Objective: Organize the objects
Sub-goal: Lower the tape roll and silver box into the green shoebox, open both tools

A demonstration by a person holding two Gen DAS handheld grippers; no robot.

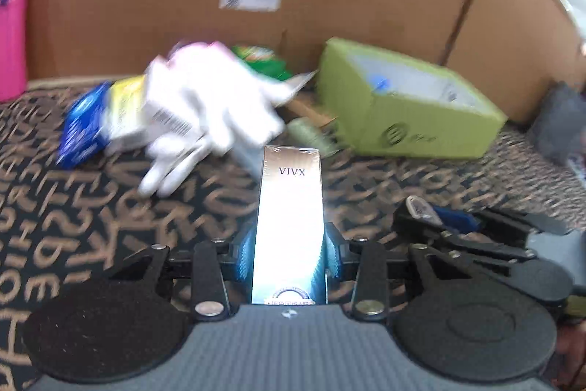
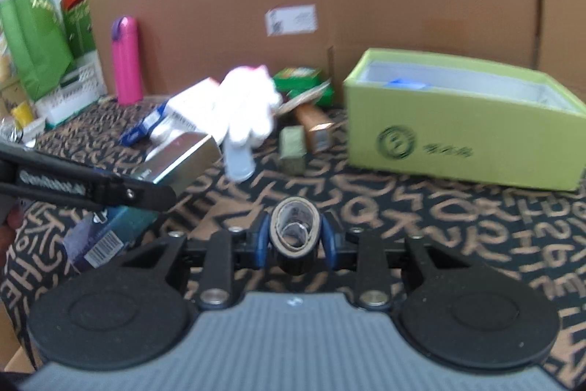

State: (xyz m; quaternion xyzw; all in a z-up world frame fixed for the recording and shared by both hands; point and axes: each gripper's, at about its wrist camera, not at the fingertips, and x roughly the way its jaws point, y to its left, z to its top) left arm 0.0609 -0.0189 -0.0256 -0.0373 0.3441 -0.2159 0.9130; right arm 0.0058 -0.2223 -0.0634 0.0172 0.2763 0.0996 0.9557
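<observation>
The tall gold-and-white carton marked VIVX [image 1: 291, 226] stands clamped in the left tongs [image 1: 289, 253], long axis pointing forward. The small dark cylinder with a tan rim [image 2: 294, 237] is gripped end-on in the right tongs [image 2: 296, 242]. The open lime-green cardboard box [image 2: 457, 138] lies ahead and right on the letter-patterned surface [image 2: 421, 207], nearer the right hand.

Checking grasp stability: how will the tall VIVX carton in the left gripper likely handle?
The VIVX carton looks stiff and probably light. Its glossy wrap may slip between the left gripper's pads. Held near its base, the long carton could pivot.
</observation>
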